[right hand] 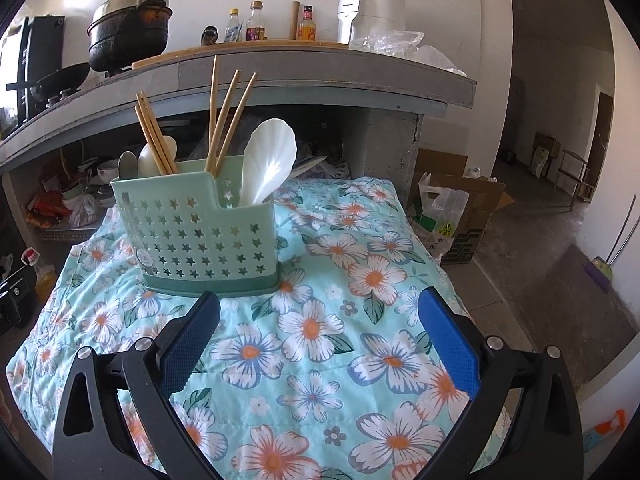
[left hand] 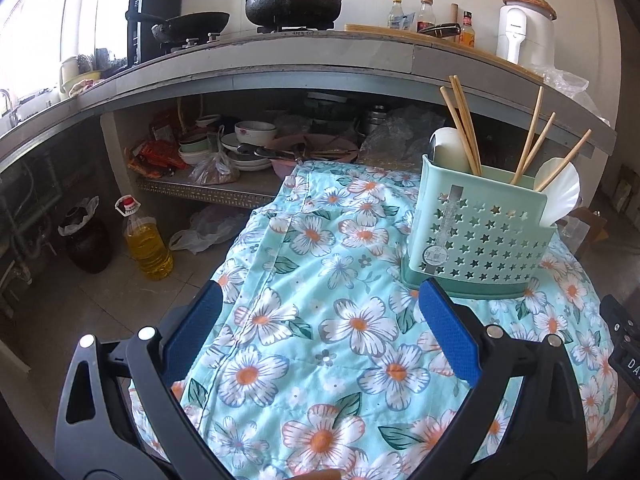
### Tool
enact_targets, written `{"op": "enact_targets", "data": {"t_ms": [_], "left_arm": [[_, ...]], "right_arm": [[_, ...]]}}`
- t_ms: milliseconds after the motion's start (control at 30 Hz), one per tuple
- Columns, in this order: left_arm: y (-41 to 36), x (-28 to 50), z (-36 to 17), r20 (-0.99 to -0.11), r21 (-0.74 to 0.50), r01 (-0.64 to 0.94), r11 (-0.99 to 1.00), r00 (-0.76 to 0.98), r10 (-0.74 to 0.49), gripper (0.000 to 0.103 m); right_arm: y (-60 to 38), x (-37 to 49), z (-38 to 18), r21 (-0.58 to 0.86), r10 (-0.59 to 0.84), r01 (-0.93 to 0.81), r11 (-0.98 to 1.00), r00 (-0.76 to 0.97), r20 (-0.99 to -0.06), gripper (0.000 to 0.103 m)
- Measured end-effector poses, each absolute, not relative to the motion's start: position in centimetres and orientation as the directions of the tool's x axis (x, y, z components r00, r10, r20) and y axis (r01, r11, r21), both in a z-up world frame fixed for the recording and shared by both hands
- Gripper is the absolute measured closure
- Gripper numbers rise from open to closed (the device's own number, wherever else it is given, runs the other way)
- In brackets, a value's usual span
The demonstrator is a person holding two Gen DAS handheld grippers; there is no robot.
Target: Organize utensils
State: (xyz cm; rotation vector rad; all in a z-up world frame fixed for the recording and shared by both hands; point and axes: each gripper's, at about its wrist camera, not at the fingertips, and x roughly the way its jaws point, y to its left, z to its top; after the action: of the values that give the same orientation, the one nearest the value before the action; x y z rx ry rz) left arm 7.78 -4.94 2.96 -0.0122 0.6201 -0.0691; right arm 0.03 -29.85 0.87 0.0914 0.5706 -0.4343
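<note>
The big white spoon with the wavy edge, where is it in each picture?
Left wrist view: the white scalloped spoon pokes out at the right end of the green utensil caddy, right of centre.
Right wrist view: the same spoon stands in the caddy's right compartment, near the middle.
Shared landmark: the white appliance with a woven lid on the counter.
</note>
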Motion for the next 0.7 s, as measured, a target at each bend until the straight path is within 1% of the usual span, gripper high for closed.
{"op": "enact_targets", "data": {"t_ms": [100, 700], "left_arm": [[-4.8, 7.9, 3.2, -0.589, -0.043, 0.062, 0.997, 0.805, -0.075, 0.008], [-4.8, 7.7, 4.2, -0.551, -0.015, 0.055, 0.998, 0.833, -0.054, 0.008]], "right_arm": [[-29.7, 0.1, 1.0, -0.034, -0.375, 0.425, 0.904, 0.753, -0.541, 0.007], [-29.2, 0.1, 1.6, -0.047, -0.382, 0.421, 0.906, 0.763, -0.522, 0.007]]}}
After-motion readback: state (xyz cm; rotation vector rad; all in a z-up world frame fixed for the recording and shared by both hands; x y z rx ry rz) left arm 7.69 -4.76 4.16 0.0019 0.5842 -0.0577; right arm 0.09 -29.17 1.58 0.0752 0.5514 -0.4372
